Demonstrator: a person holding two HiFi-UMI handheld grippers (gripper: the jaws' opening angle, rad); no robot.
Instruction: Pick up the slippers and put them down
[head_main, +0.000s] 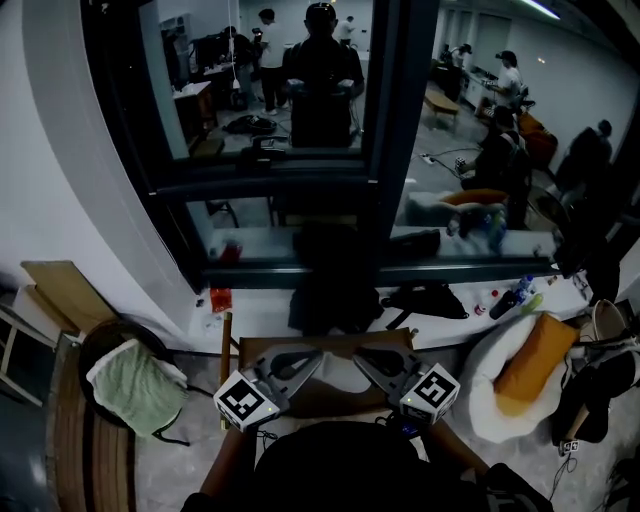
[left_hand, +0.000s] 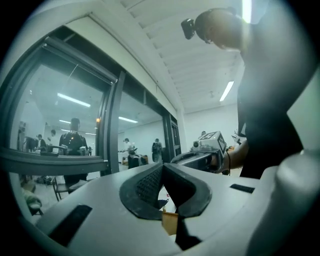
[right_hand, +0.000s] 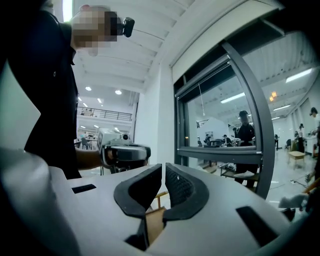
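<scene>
Left claw (head_main: 316, 358) and right claw (head_main: 360, 358) are held level, side by side, tips nearly meeting above a brown wooden surface (head_main: 320, 400), with the dark window frame (head_main: 385, 150) on the far side. Both claws are seen clenched, pads together, with nothing gripped. The slippers cannot be identified in any view; a pale shape (head_main: 340, 378) on the wood is too dim to be named

Head cam looks steeply down from above – left claw (head_main: 310, 360) and right claw (head_main: 364, 360) sit low, close under it, window (head_main: 385, 170) beyond. Claw cams ride just behind own jaws, facing level, crosswise – each sees the other claw & the window.
</scene>
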